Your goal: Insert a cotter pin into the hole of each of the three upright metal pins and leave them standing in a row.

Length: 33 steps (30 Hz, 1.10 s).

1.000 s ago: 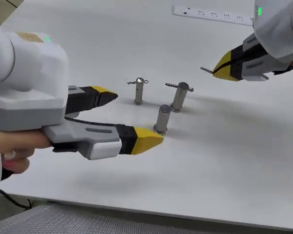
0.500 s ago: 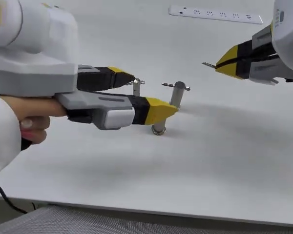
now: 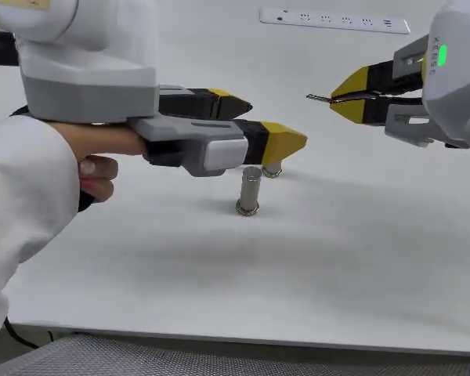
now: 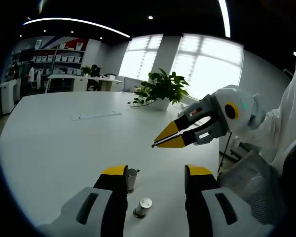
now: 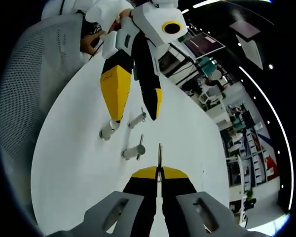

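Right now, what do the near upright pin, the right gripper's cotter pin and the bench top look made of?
Upright pin: likely steel, brushed grey with a sheen. Cotter pin, clamped in the right gripper: thin dark wire, probably steel. Bench top: smooth matte white, perhaps laminate; soft shadows, no grain.

Bright windows stand behind a white table.

Spread yellow-tipped left tongs hang over the upright grey metal pins, barring access from above; the nearer white surface lies free.
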Available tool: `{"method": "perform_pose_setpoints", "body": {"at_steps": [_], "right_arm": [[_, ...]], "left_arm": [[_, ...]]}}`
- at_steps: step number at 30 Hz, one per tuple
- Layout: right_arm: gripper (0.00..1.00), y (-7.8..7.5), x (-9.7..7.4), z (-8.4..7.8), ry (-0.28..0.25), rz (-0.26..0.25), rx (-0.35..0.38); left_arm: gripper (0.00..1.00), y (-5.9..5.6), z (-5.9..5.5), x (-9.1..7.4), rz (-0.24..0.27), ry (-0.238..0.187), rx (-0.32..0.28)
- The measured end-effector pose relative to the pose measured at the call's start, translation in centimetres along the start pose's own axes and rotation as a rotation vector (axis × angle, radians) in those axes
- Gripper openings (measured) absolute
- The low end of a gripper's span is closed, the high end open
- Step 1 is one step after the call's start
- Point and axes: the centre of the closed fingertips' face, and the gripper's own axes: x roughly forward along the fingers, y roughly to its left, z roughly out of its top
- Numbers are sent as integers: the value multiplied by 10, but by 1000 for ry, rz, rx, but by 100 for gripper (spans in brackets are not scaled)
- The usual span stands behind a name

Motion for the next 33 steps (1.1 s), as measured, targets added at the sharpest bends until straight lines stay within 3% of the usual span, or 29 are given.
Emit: {"method": "perform_pose_setpoints", "body": {"at_steps": [8, 12, 22, 33], "right_arm": [[0, 4, 0, 14, -11, -5, -49], [0, 6, 1, 19, -24, 1, -43], [0, 6, -3, 26, -36, -3, -75], [0, 5, -5, 32, -50, -6, -67]], "left_arm": [[30, 2, 11, 6, -25, -18, -1], [31, 1, 12, 9, -35, -9, 20], [16, 4, 16, 15, -62, -15, -14], [5, 2, 16, 17, -84, -13, -5]]}}
